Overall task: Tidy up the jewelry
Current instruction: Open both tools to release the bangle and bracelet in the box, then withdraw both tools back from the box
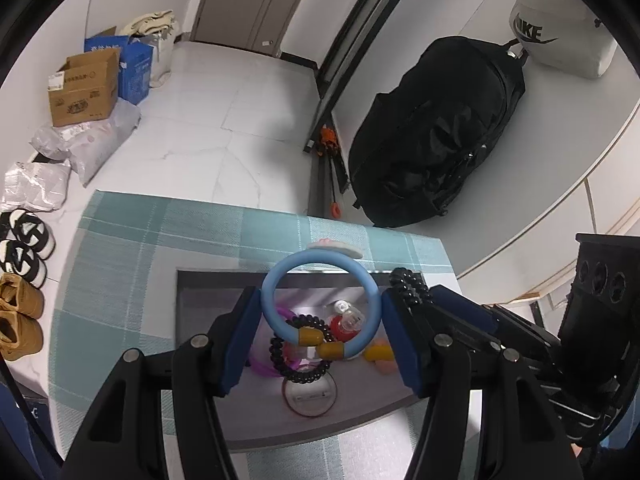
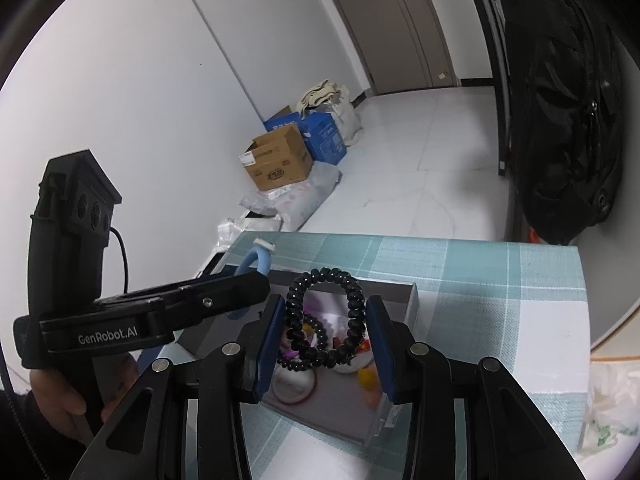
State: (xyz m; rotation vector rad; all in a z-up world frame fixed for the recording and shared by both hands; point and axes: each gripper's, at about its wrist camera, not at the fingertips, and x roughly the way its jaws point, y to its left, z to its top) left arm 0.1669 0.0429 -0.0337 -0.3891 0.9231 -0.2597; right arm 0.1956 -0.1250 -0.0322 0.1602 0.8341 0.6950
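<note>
Two bracelets, each clamped in its own gripper.

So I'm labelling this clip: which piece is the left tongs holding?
Over the grey box on the checked cloth, the left tongs clamp a light blue bangle. Unlike the black beaded bracelets nearby, it is smooth, with mustard-yellow bands.
</note>
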